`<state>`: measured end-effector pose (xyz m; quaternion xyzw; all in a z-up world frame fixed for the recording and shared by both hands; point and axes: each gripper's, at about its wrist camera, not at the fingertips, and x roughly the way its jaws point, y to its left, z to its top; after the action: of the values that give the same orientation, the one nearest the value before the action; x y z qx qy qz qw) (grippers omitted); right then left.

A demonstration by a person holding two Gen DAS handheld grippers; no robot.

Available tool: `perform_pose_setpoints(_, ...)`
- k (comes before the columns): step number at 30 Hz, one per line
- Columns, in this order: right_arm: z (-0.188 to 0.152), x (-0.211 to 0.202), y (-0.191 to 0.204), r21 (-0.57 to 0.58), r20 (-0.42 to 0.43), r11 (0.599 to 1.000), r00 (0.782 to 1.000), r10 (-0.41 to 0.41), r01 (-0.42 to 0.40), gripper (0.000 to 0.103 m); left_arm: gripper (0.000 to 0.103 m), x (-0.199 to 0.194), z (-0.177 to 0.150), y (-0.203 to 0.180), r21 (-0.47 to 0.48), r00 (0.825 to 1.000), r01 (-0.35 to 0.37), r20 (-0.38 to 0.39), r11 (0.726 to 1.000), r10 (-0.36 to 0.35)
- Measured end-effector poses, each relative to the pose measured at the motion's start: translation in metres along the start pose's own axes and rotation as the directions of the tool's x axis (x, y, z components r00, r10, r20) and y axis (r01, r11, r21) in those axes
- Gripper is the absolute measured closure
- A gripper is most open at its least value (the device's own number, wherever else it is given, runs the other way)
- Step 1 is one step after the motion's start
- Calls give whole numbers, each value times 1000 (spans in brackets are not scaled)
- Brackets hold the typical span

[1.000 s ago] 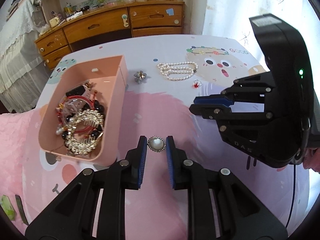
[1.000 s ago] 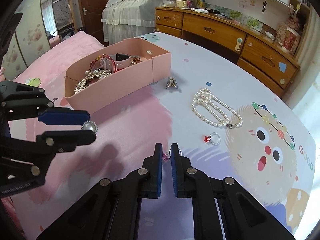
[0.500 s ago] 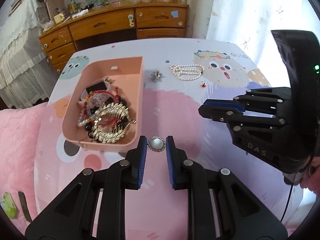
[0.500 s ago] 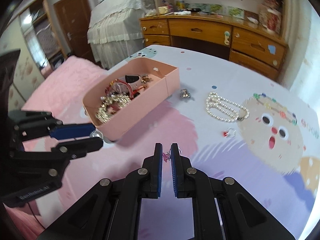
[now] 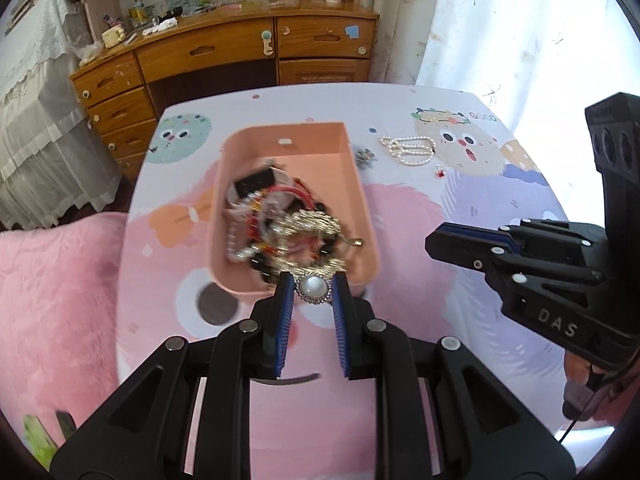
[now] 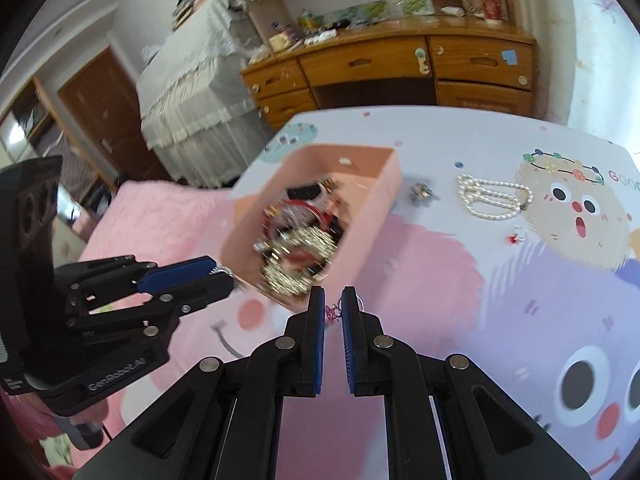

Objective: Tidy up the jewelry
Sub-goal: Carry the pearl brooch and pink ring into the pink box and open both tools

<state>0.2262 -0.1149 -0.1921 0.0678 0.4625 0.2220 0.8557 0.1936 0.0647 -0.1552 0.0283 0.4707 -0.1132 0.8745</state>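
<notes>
My left gripper [image 5: 313,280] is shut on a round pearl brooch [image 5: 313,288] with a sparkly rim, held in the air at the near end of the pink box [image 5: 360,200]. The box holds a tangle of bracelets and gold chains [image 5: 304,232]. My right gripper [image 6: 332,300] is shut on a small pink trinket [image 6: 331,313] with a thin wire loop, just short of the pink box [image 6: 372,216]. A pearl necklace [image 6: 494,198], a red-stone ring [image 6: 516,236] and a small silver charm [image 6: 420,192] lie on the cartoon-print cloth to the right of the box.
A wooden dresser [image 5: 224,52] stands behind the table. To the left lie a pink blanket [image 5: 52,280] and a lace-covered bed [image 6: 192,92]. A white curtain [image 5: 500,28] hangs at the right. The right gripper [image 5: 440,246] hovers to the right of the left one.
Both grippers have risen and moved toward the pink box with their pieces still held. The box now sits right ahead of the left fingertips. The right gripper has rolled.
</notes>
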Motion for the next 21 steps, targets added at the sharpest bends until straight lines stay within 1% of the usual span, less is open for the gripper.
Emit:
perform_pose_setpoints(5, 8, -2, 33, 39, 48, 999, 999, -10, 8, 95, 86, -11, 10, 31, 27, 999, 36, 14, 999, -36)
perform_pose_setpoints(9, 15, -7, 54, 78, 110, 997, 994, -30, 22, 95, 86, -16, 22, 48, 64, 997, 62, 32, 996, -64)
perform_pose_setpoints(12, 19, -9, 62, 112, 137, 993, 989, -49, 34, 95, 86, -16, 31, 57, 85, 995, 83, 44, 993, -87)
perform_pose_setpoints(16, 22, -8, 71, 147, 147, 987, 985, -88, 67, 95, 86, -16, 42, 66, 100, 992, 100, 65, 990, -107)
perform_pose_setpoints(20, 24, -8, 71, 168, 161, 982, 980, -113, 86, 95, 86, -14, 50, 73, 101, 989, 126, 71, 987, -133)
perform_pose_setpoints(21, 24, -8, 72, 176, 163, 979, 977, -136, 107, 92, 86, -12, 52, 73, 101, 988, 131, 69, 986, -139)
